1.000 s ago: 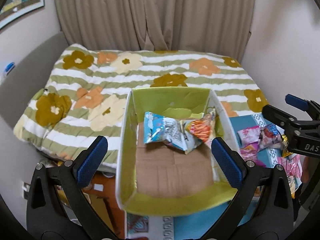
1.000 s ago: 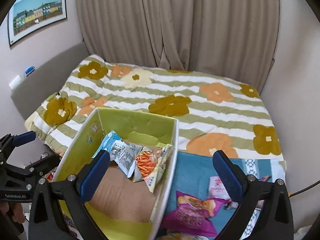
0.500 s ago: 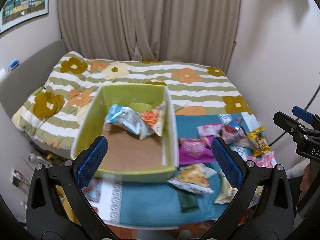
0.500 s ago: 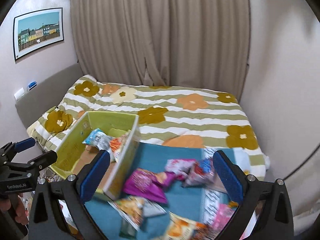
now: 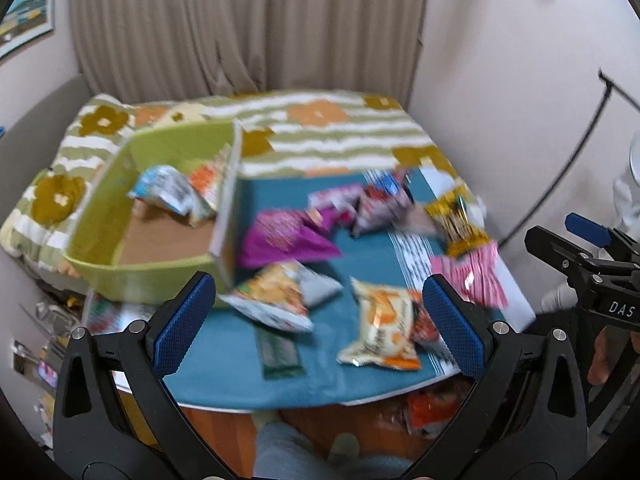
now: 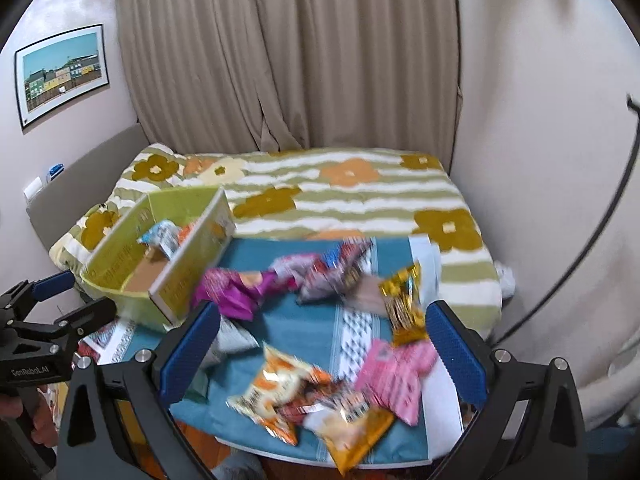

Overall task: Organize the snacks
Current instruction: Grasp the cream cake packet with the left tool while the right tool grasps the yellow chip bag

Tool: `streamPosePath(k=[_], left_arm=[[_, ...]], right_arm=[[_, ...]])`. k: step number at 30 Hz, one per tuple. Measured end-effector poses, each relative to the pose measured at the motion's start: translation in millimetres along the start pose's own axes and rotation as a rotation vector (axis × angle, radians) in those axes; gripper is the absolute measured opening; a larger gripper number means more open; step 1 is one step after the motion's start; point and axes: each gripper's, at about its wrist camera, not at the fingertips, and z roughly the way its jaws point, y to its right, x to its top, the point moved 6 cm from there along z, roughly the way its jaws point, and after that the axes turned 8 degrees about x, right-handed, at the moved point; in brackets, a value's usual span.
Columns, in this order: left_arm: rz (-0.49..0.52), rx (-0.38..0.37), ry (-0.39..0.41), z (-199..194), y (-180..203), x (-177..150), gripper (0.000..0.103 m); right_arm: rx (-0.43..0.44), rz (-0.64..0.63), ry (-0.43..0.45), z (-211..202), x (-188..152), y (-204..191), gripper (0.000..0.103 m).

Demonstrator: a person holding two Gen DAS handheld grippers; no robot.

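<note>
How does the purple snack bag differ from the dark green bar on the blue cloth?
The purple snack bag is puffy, crumpled and large, lying right beside the green box. The dark green bar is flat, slim and small, lying near the cloth's front edge. Both lie loose outside the box, neither one gripped.

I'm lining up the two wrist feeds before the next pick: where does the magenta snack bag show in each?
Left wrist: magenta snack bag sits mid-frame on the teal cloth, just right of the green box.
Right wrist: same bag lies left of centre, beside the box's near corner.
Shared landmark: the green box.
</note>
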Motion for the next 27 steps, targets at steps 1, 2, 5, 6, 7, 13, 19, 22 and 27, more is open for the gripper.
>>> streamPosePath(k=[1, 2, 5, 6, 7, 13, 19, 22, 27], left_arm=[[0.012, -0.012, -0.023, 7.4, 8.6, -5.8, 0.103], [0.020, -0.022, -0.038, 12.9, 14.9, -10.4, 0.103], [0.042, -0.059, -0.094, 34.3, 34.6, -22.7, 0.103], [0.050, -0.068, -0.112, 42.6, 40.1, -25.9, 0.103], [0.057, -0.074, -0.124, 48.1, 44.3, -27.7, 0.103], [0.123, -0.105, -0.205, 98.0, 69.0, -38.4, 0.102], [0.168, -0.127, -0.297, 139.3, 84.6, -48.9, 0.095], [0.193, -0.134, -0.329, 154.3, 90.1, -51.7, 0.093], [0.266, -0.149, -0.376, 171.6, 101.4, -61.6, 0.092]], right_arm=[[0.003, 0.019, -0.012, 0.9, -8.2, 6.4, 0.102], [0.007, 0.044, -0.027, 2.2, -17.9, 12.7, 0.102], [0.006, 0.127, -0.069, 9.5, -43.4, 30.3, 0.102], [0.003, 0.158, -0.083, 12.7, -52.0, 36.9, 0.102], [0.000, 0.179, -0.094, 14.9, -59.0, 41.6, 0.102], [-0.016, 0.322, -0.162, 34.5, -94.9, 64.7, 0.102], [0.004, 0.475, -0.212, 57.5, -115.9, 80.1, 0.102], [0.012, 0.525, -0.233, 68.4, -121.3, 80.9, 0.102], [0.007, 0.586, -0.266, 85.1, -129.0, 83.0, 0.102]])
